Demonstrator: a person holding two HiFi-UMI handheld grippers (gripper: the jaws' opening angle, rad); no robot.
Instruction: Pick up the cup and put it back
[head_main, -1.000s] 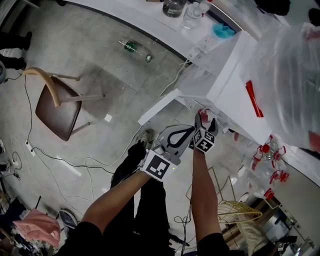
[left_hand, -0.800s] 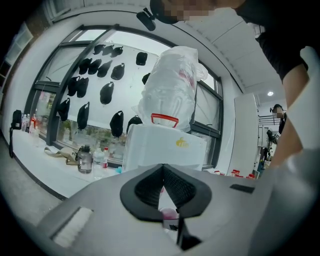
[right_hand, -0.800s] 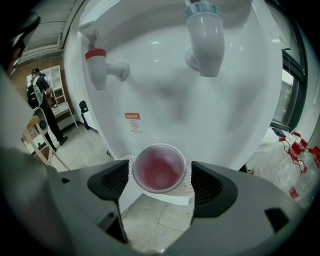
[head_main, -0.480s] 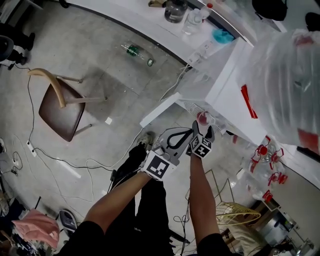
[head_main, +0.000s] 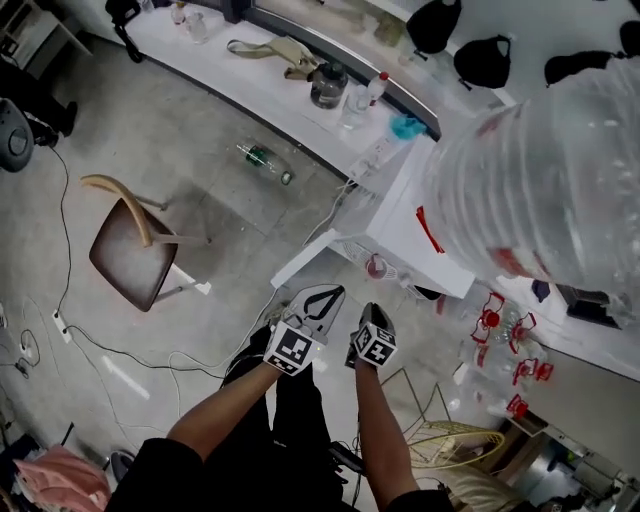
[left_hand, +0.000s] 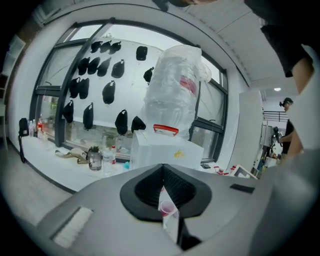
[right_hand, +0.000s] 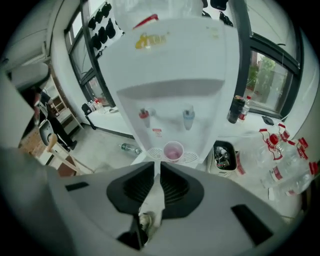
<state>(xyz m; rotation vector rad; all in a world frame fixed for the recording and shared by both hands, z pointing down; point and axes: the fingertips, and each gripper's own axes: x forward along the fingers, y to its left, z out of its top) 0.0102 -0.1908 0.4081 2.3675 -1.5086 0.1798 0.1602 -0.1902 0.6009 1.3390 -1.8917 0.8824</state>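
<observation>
Both claws now sit back from the water dispenser (head_main: 410, 225) at frame centre, where a second ago the right claw (head_main: 372, 345) was up at the drip tray (right_hand: 192, 157), spread wide. Its jaws are closing on nothing and are nearly together. The left claw (head_main: 305, 325) is pressed together and empty. The cup (head_main: 376, 266) stands alone on the tray, so the put-back looks done. Bare floor (head_main: 200, 130) lies open at the left, while the wire basket (head_main: 455, 435) and bottles (head_main: 490, 318) crowd the lower right.

Pink cup (right_hand: 173, 150), white water dispenser (right_hand: 170, 65)
</observation>
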